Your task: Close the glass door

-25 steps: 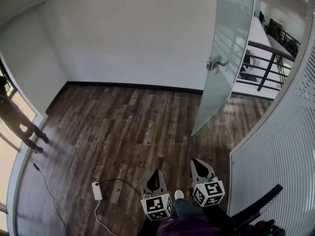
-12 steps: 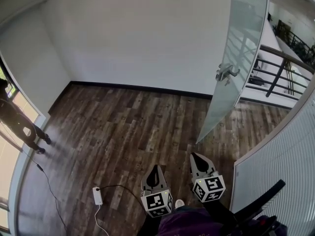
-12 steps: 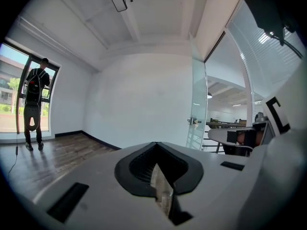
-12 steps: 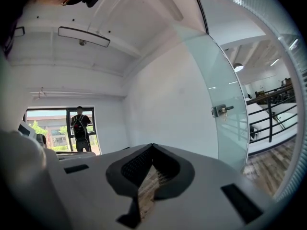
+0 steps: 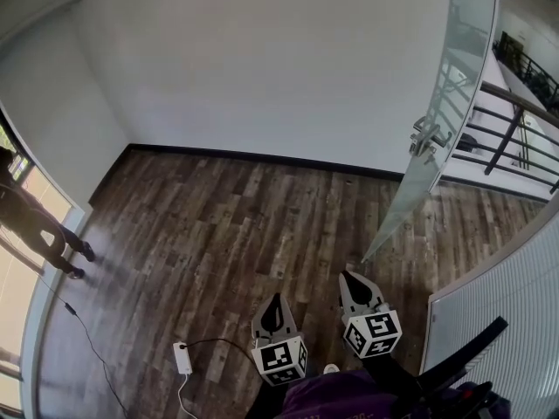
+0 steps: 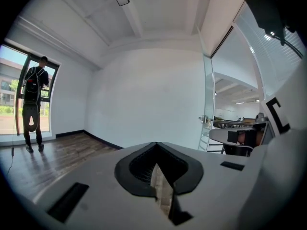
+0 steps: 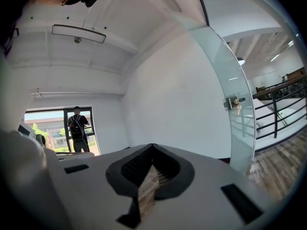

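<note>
Glass door [image 5: 445, 85] stands ajar, floor [image 5: 218, 225] stretching to its edge; left tool [image 5: 274, 300], right tool [image 5: 350, 279] closed, empty.

Pretty bright daylight, coming from window [image 6: 9, 97] at left; person [image 6: 32, 99] there backlit. Faint sheen on glass door [image 5: 450, 94]. Heavy fisheye, black corners in gripper views.

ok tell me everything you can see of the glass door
The glass door is a tall, frosted, greenish pane without a visible frame. A metal lever handle sits at mid height near its free edge; a key seems to hang just under it. It stands upright and open, swung in over the wood floor. Nothing touches it.
</note>
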`<action>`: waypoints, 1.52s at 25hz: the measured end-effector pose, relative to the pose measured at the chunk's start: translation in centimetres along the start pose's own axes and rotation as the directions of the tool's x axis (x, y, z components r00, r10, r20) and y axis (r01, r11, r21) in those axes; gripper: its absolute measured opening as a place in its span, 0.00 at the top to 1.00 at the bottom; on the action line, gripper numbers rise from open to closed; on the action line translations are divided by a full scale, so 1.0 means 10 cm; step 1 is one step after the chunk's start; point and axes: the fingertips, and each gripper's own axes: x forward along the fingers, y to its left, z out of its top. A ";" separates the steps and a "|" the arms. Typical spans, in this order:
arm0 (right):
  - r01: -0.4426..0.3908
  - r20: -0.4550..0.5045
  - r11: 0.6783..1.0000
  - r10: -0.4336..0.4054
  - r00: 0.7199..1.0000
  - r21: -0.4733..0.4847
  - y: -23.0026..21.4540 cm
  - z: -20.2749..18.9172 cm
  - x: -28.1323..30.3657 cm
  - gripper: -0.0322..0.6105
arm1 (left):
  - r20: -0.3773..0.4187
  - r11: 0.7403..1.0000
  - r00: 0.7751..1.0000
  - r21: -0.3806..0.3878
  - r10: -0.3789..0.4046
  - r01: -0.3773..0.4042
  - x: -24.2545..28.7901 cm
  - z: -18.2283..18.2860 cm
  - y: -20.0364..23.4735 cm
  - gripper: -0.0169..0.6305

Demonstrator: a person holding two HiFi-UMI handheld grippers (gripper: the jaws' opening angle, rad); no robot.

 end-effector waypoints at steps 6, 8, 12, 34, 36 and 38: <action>-0.006 0.025 1.000 0.007 1.000 -0.011 0.15 0.13 0.82 0.95 | 0.029 1.000 0.999 0.025 -0.019 0.018 0.63 0.25 0.54 0.97; -0.009 0.035 1.000 0.010 0.999 -0.018 0.24 0.15 1.08 0.95 | 0.028 1.000 0.999 0.015 -0.017 0.017 0.80 0.27 0.75 0.97; 0.023 0.024 1.000 -0.022 0.999 -0.020 0.24 0.16 1.52 0.95 | 0.010 1.000 1.000 0.016 -0.025 0.025 1.11 0.30 1.07 0.97; 0.087 -0.010 0.996 -0.087 0.996 -0.008 -0.58 0.41 3.22 0.95 | -0.029 1.000 1.000 -0.005 0.009 -0.009 3.06 0.58 1.68 0.97; 0.076 -0.005 0.997 -0.076 0.997 -0.025 -0.70 0.54 3.46 0.95 | -0.027 1.000 1.000 -0.001 0.001 -0.002 3.34 0.67 1.63 0.97; 0.078 0.005 0.997 -0.078 0.997 -0.021 -0.86 0.66 3.64 0.95 | -0.018 1.000 1.000 0.003 -0.012 0.012 3.62 0.79 1.56 0.97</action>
